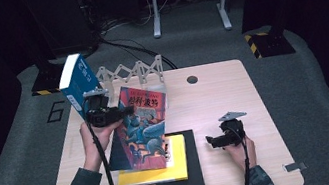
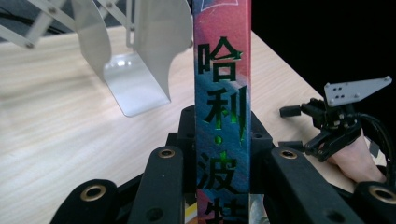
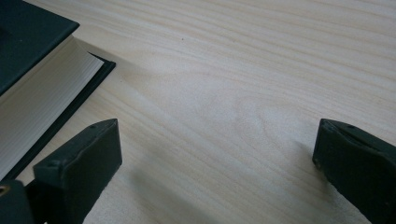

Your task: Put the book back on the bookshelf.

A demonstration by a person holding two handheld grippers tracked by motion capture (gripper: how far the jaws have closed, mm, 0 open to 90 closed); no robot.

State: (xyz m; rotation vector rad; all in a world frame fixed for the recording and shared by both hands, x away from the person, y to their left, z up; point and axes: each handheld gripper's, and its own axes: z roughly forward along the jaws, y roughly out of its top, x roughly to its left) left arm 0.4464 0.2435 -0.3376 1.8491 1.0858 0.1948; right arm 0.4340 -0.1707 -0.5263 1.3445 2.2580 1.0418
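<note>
We see the left gripper (image 1: 122, 112) clamped on the spine of a colourful novel (image 1: 144, 129), its jaws pressed on either side of the book. In the left gripper view the spine (image 2: 223, 116) rises straight up between the two black jaws, with large green characters running down it. From above, the novel hangs tilted from the gripper, its lower edge over a yellow book (image 1: 177, 164) that lies flat on a black book (image 1: 192, 166).

Just behind the left gripper, on its outer side, a blue book (image 1: 76, 79) stands tilted at the end of a white folding rack (image 1: 136, 72). In the left gripper view a curved white divider (image 2: 135, 60) of that rack stands ahead of the jaws and to the left of the spine, on the pale wooden table (image 2: 56, 116).

The right gripper (image 1: 213, 140) rests low over the table, well apart from the novel, pointing towards the stacked books. Its jaws stand wide apart with nothing between them. In the right gripper view we see bare wood between the two jaw tips, and the black book's corner (image 3: 42, 93), with its page edges showing, lies just ahead of the left jaw. The same gripper (image 2: 292, 112) shows in the left gripper view, far off to the right of the spine, with its grey plate on top.
</note>
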